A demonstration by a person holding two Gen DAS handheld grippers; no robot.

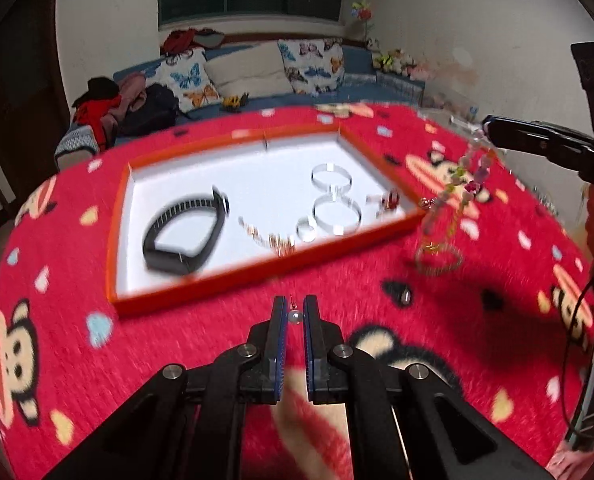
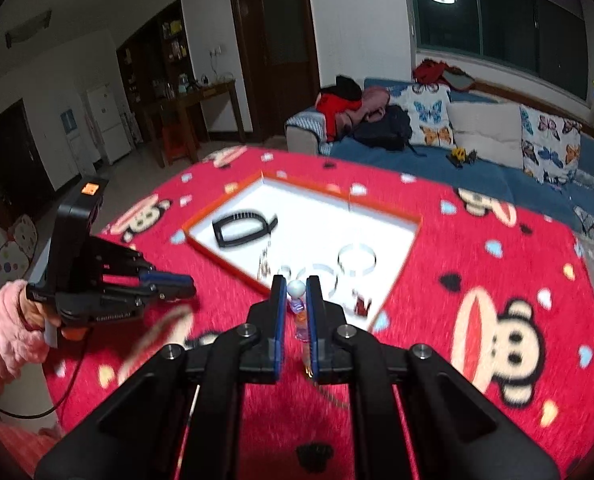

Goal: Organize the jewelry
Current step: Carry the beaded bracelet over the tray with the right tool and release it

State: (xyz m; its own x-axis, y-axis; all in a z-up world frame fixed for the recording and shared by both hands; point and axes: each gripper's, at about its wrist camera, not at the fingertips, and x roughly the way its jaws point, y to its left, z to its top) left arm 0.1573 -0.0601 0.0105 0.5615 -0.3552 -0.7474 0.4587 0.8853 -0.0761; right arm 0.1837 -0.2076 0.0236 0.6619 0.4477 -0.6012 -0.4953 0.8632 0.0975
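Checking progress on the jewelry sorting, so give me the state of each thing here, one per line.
Left tool: shut on a small pearl earring.
Right tool: shut on a beaded bracelet, which dangles above the cloth.
Orange tray: open, lying flat on the red cloth.
Black watch band: lying in the tray.
Clear bangles: lying in the tray.

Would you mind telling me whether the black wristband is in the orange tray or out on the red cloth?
In: the black wristband lies on the orange tray's white floor, inside its rim.
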